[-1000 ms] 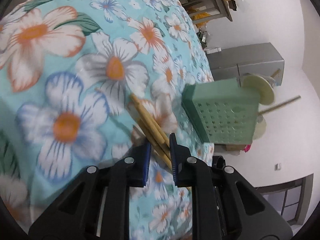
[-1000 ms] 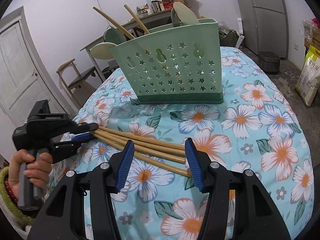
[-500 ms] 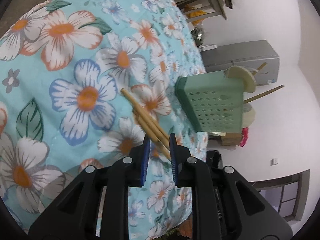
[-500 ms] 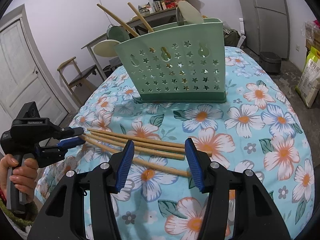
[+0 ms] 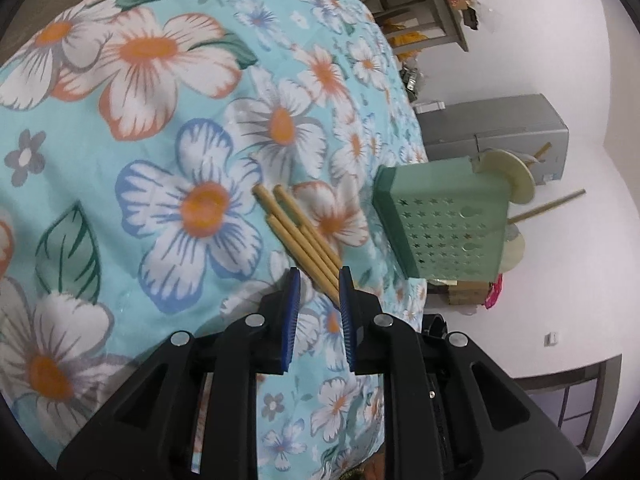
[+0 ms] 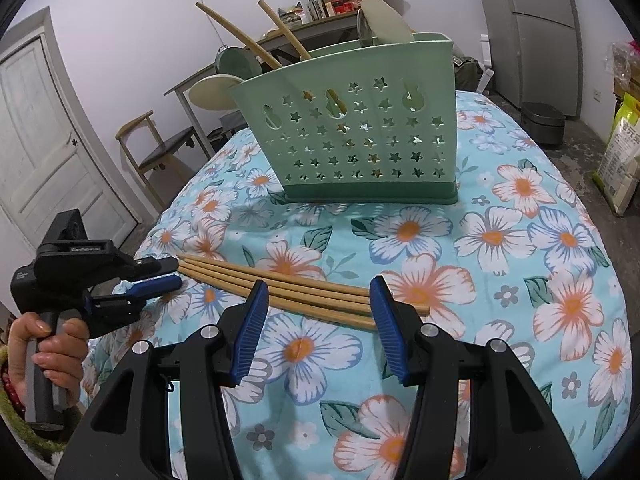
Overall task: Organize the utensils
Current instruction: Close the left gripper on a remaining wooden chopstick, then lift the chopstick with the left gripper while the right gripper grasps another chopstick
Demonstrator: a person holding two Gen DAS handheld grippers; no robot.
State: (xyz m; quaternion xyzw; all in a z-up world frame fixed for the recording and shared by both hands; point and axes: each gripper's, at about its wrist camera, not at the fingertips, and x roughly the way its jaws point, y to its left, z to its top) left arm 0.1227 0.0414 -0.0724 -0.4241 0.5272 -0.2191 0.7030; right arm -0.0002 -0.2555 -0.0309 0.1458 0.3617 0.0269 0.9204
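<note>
- Four tan bamboo chopsticks (image 6: 296,286) lie loose on my floral tabletop (image 6: 520,248), before the green star-pierced plastic caddy (image 6: 352,136).
- My left claw (image 5: 318,280) is narrow, its pads flanking their tips without pinching, I judge.
- My right claw (image 6: 318,308) hangs half-wide, empty.
- Next: pinch, lift, drop into caddy.

White walls (image 6: 132,20) all round; panelled white door (image 6: 44,152) at nine o'clock, wooden chair (image 6: 156,152) beside it. Cluttered grey table (image 6: 280,40) at twelve o'clock, grey refrigerator (image 6: 536,32) at one o'clock. Floor (image 6: 576,148) bare grey concrete.
</note>
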